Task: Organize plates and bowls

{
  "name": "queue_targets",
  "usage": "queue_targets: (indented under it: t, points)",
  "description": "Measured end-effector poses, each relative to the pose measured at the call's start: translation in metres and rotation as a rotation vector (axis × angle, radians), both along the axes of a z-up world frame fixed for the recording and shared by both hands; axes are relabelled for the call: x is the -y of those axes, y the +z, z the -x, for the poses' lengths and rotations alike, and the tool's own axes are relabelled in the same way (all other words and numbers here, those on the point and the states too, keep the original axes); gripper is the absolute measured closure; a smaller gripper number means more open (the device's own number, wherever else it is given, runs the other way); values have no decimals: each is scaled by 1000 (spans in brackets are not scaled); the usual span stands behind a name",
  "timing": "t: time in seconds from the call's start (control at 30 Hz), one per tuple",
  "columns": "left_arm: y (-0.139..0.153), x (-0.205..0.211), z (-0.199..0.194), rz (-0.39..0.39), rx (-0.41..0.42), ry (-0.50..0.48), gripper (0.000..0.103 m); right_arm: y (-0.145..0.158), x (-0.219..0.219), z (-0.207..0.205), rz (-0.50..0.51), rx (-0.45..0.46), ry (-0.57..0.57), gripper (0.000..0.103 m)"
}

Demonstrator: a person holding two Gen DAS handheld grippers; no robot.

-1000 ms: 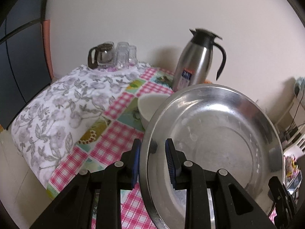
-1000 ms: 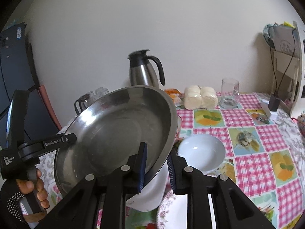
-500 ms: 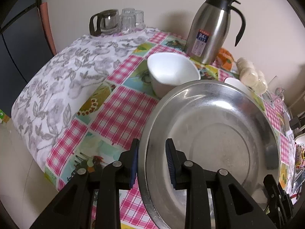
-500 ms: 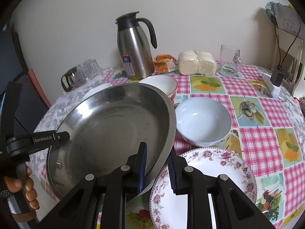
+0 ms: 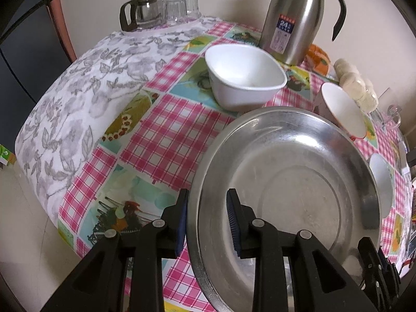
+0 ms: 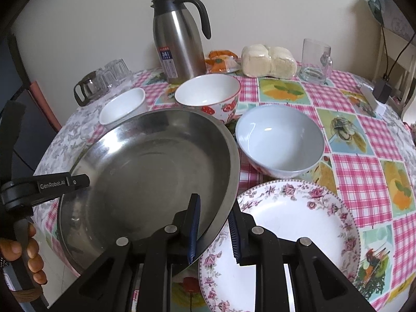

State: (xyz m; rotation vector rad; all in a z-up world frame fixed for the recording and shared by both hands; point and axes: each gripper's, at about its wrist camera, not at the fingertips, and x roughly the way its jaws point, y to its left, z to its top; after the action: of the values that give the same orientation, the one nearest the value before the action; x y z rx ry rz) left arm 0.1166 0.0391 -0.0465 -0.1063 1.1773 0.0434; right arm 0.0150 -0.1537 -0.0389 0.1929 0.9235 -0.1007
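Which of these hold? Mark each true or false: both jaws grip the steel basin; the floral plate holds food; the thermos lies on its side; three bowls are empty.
1. The left gripper and right gripper both clamp the rim of the round stainless-steel basin. True.
2. The floral-rimmed white plate holds food. False: it is empty.
3. The stainless-steel thermos jug lies on its side. False: it stands upright.
4. The pale blue bowl, strawberry-patterned bowl and plain white bowl are empty. True.

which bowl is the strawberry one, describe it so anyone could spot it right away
Start at the tall steel thermos jug by the wall; the strawberry bowl stands directly in front of it on the checked tablecloth. Unlike the plain white bowl and the pale blue bowl either side, its outside carries red strawberries and a red rim.
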Motion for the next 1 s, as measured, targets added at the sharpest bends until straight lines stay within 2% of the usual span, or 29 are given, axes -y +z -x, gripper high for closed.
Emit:
queue_targets:
  t: [0.3, 0.47, 1.0]
  points:
    - [-6, 8, -5, -7, 15, -21, 74, -20, 3, -9, 20, -47, -17, 79]
    - [-6, 12, -8, -18, 28, -30, 70, -22, 1, -12, 35, -43, -19, 79]
    - [-12, 20, -12, -35, 38, -62, 70, -21, 6, -16, 46, -38, -45, 79]
